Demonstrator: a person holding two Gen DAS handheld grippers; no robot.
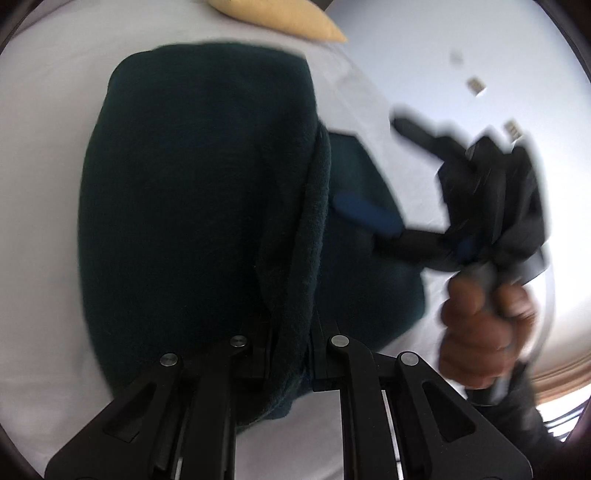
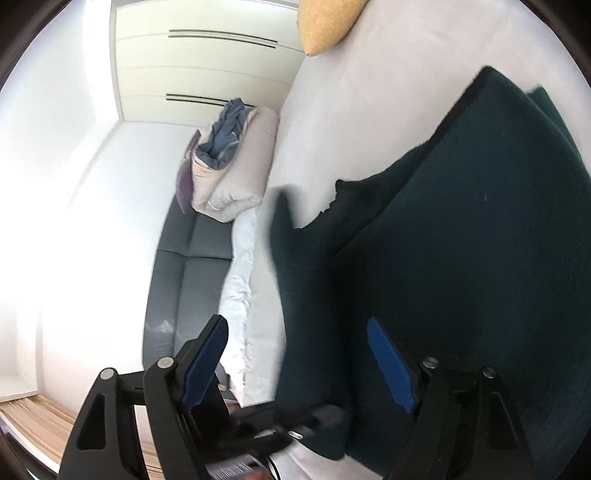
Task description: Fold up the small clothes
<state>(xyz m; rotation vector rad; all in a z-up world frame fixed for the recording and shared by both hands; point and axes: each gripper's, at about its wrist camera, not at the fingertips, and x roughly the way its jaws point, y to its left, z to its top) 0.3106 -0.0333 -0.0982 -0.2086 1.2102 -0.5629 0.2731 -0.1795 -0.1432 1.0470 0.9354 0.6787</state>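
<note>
One dark-green garment [image 1: 195, 206], two hand-held grippers [image 1: 288, 354]

No readable text shows in either view; a printed label [image 2: 231, 470] is too blurred.

Left wrist cam is looking steeply down, close over the dark green garment [image 1: 192, 192] on the white bed [image 1: 40, 147]. Right wrist cam is looking sideways along the bed toward the wardrobe [image 2: 207, 70]. Both are sharing garment, bed, yellow pillow [image 1: 280, 18].
</note>
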